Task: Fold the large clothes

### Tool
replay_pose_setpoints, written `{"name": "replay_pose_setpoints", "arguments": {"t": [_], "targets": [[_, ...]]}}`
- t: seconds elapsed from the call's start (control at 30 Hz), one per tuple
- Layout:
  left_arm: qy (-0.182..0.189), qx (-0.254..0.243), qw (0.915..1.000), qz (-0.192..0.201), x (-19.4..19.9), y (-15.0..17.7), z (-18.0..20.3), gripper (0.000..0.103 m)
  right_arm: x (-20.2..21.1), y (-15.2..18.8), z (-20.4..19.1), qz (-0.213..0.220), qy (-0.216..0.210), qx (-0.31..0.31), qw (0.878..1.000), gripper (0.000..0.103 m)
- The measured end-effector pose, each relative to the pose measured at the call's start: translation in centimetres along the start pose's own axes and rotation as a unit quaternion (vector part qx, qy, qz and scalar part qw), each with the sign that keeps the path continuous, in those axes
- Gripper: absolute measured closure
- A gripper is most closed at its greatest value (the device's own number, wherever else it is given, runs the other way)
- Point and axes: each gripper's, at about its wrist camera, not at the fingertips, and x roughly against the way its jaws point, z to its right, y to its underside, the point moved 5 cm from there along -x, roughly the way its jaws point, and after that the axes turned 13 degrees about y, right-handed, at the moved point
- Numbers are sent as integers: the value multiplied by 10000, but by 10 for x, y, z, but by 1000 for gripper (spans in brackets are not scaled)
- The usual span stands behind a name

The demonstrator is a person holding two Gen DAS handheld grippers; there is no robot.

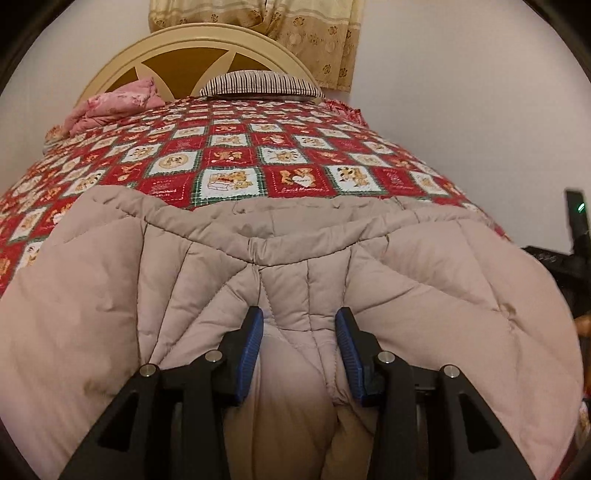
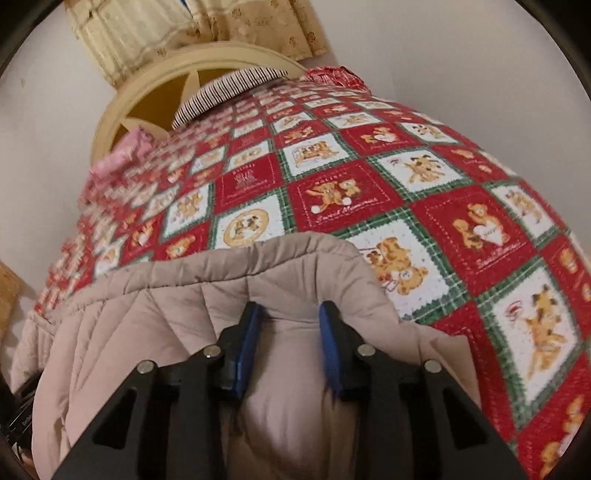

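A beige quilted puffer coat [image 1: 258,258] lies spread over the near end of the bed; it also shows in the right wrist view [image 2: 184,295]. My left gripper [image 1: 300,321] has its blue pads on either side of a thick bunch of the coat's padded fabric, and the fabric fills the gap. My right gripper [image 2: 291,314] holds another bunch of the coat the same way, near its folded edge. Both sets of jaws are pressed on the fabric, kept part open by its bulk.
The bed carries a red, white and green teddy-bear quilt [image 1: 236,155]. A striped pillow [image 1: 258,83] and a pink bundle [image 1: 114,105] lie by the cream headboard [image 1: 177,48]. A black stand [image 1: 576,236] is at the right. A curtain [image 1: 314,29] hangs behind.
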Motion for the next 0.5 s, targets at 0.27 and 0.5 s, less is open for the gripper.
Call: {"name": "replay_pose_setpoints", "arguments": {"t": [0.27,0.5], "targets": [[-61,15,10000,-5,0,1,-1,61,105,13,-78,955,-249,621,9932,85],[-255,-20,9997,-22,3,3,-1,60,69,59,-168,516,-597,1011,9917,85]]}}
